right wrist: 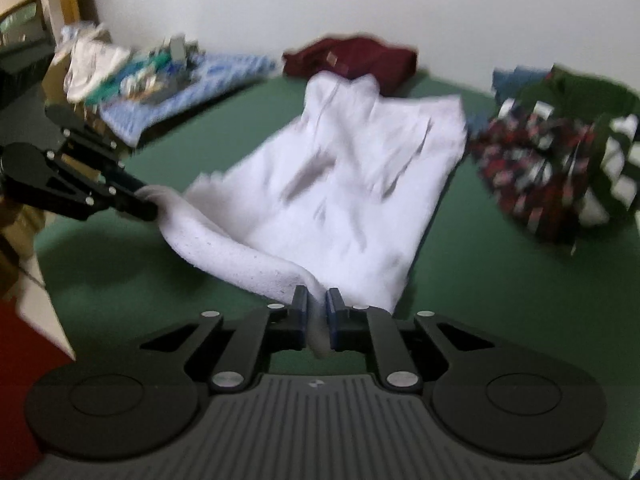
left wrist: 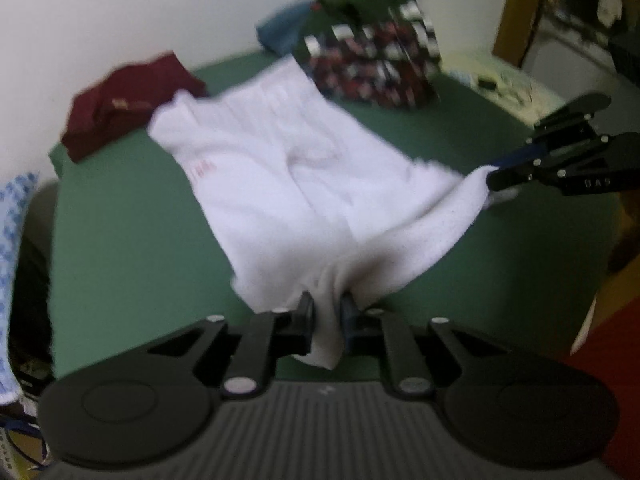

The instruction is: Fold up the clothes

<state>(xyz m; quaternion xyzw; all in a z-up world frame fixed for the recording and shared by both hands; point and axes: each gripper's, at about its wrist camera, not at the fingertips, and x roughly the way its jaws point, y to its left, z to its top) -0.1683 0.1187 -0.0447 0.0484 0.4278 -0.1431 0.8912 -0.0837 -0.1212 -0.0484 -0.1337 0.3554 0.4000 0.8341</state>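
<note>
Cloth fills both of my grips: my left gripper (left wrist: 326, 312) is clamped on one near corner of the white garment (left wrist: 280, 168), and my right gripper (right wrist: 317, 312) is pinched on the other. The near hem sags between them, lifted off the green counter (left wrist: 128, 248), while the far part lies spread toward the counter's back edge, close to the maroon garment (left wrist: 120, 108) and the plaid pile (left wrist: 372, 60).

As I judge it, the danger is an uneven pull. If one side leads, the hem skews and the fold lands crooked. Only a little fabric sits in each pinch, so a sharp tug could slip a corner free. Carrying too far could drag the far edge into the maroon garment.
</note>
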